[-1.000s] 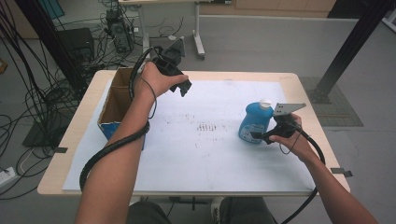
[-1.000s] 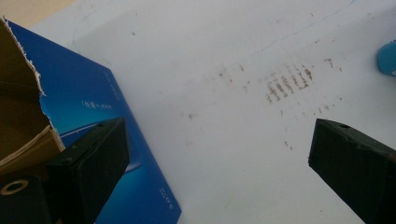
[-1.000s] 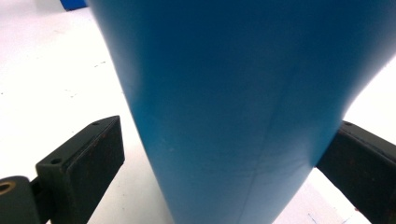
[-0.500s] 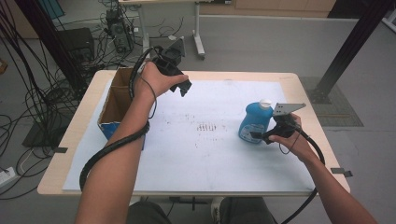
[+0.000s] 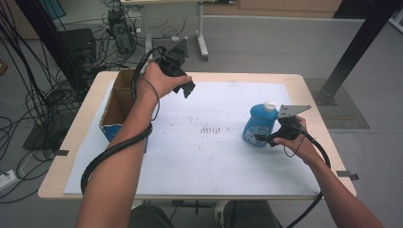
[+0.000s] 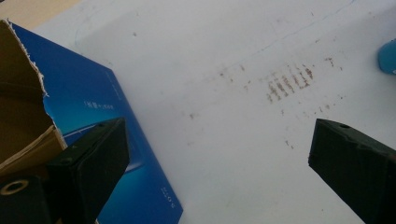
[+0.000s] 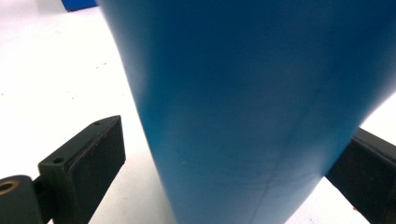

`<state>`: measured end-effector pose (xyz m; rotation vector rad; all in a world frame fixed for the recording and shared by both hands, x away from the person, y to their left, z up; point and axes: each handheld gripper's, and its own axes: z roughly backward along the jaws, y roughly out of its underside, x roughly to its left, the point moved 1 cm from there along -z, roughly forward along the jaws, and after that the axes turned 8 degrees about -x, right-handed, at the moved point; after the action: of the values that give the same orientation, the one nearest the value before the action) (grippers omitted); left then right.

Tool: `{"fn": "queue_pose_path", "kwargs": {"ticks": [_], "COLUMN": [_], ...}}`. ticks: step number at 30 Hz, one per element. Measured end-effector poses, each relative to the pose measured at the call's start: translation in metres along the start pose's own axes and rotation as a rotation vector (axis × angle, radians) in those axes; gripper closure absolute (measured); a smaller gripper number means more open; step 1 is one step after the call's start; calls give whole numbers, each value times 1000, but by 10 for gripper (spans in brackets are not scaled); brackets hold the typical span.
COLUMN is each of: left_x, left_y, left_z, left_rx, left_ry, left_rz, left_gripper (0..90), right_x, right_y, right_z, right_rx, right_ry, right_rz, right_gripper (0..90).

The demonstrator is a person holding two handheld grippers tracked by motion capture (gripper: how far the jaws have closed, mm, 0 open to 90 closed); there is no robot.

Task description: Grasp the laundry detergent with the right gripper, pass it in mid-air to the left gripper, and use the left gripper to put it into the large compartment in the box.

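A blue bottle (image 5: 259,124) with a white cap stands upright on the right part of the white sheet. My right gripper (image 5: 263,138) is low at the bottle's near right side. In the right gripper view its jaws sit on either side of the bottle (image 7: 243,102), with a gap showing at the left jaw, so it is open. My left gripper (image 5: 187,90) is held up over the far left of the table, open and holding nothing. In the left gripper view the jaws (image 6: 219,154) stand wide apart above the sheet.
An open cardboard box (image 5: 119,102) with blue sides (image 6: 107,126) stands at the table's left edge. Brown smudges (image 5: 211,129) mark the middle of the white sheet (image 5: 209,166). Cables trail from both grippers along the forearms.
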<state>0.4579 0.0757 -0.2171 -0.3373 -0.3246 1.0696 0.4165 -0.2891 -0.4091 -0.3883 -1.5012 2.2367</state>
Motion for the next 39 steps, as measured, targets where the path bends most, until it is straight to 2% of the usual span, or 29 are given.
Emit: {"fn": "queue_pose_path", "kwargs": {"ticks": [39], "left_x": [2], "left_y": [1], "left_z": [1], "left_rx": [2], "left_ry": [0], "left_rz": [-3], "left_gripper": [60], "right_x": [0], "right_y": [0], "right_z": [0], "right_rx": [-2], "right_ry": [1], "right_rz": [7], "right_gripper": [61]}}
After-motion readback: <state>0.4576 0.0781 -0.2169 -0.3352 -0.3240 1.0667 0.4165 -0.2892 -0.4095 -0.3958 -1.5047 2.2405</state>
